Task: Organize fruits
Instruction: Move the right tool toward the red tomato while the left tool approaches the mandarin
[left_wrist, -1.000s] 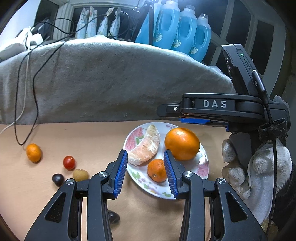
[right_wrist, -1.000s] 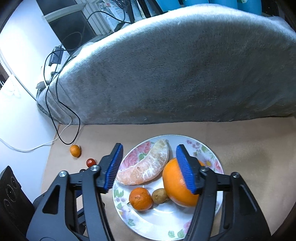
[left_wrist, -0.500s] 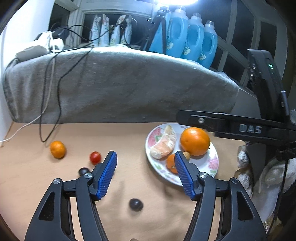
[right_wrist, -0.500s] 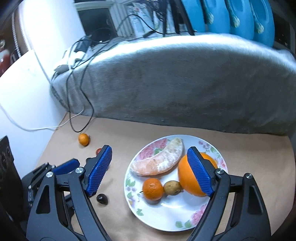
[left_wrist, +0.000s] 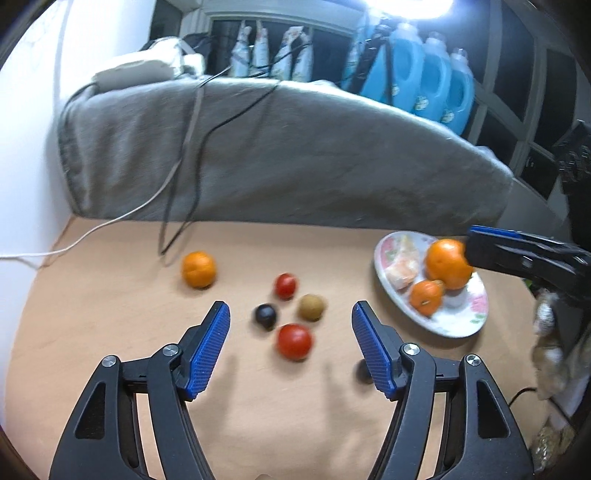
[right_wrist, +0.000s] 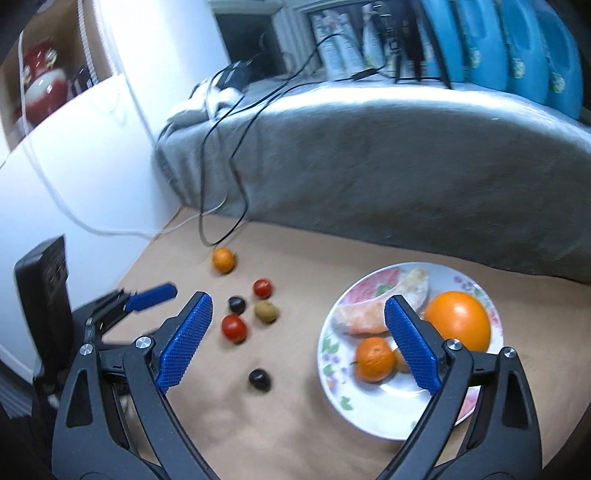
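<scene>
My left gripper (left_wrist: 289, 308) hangs over loose fruit on the tan table, its jaws opening and holding nothing. Below it lie two red tomatoes (left_wrist: 294, 340), a brown fruit (left_wrist: 312, 307) and a dark fruit (left_wrist: 265, 315), with a mandarin (left_wrist: 198, 268) farther left. My right gripper (right_wrist: 298, 302) is also opening and empty, above the table between that cluster and the flowered plate (right_wrist: 369, 417). On the plate lie a big orange (right_wrist: 458, 319), a small mandarin (right_wrist: 373, 358) and a peeled citrus segment (right_wrist: 376, 310). Another dark fruit (right_wrist: 259, 379) lies alone near the plate.
A grey blanket (left_wrist: 295, 155) rises like a wall behind the table, with cables (left_wrist: 184, 184) trailing down onto the table's left. Blue detergent bottles (left_wrist: 424, 74) stand behind it. A white wall (right_wrist: 74, 166) closes the left side. A gloved hand (left_wrist: 543, 317) shows at the right.
Both grippers have drawn back from the plate and widened their jaws. The left wrist view has swung left from the plate to the loose fruit. The right gripper has rolled.
</scene>
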